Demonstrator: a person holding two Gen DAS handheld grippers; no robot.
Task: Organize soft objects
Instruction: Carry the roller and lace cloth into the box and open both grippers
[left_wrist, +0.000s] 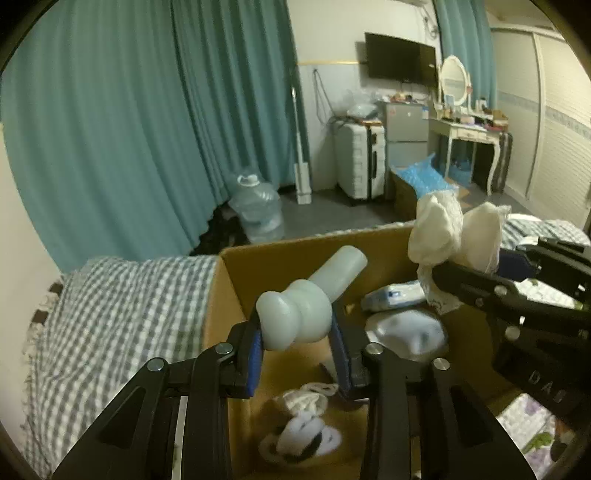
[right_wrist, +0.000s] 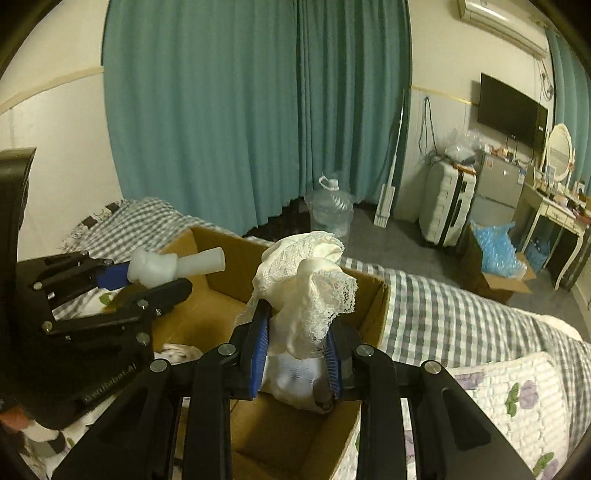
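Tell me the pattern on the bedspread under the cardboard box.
Grey-and-white check on the bedspread; clearest in the left wrist view, left of the cardboard box.

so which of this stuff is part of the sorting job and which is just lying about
In the job:
- translucent soft piece, held in left gripper
- white lace cloth, held in right gripper
- cardboard box

Lying about:
- water jug
- suitcase
- TV
- checked bedcover

Teal curtains on cream wall, grey floor, wall TV, white suitcase, vanity w/ mirror.
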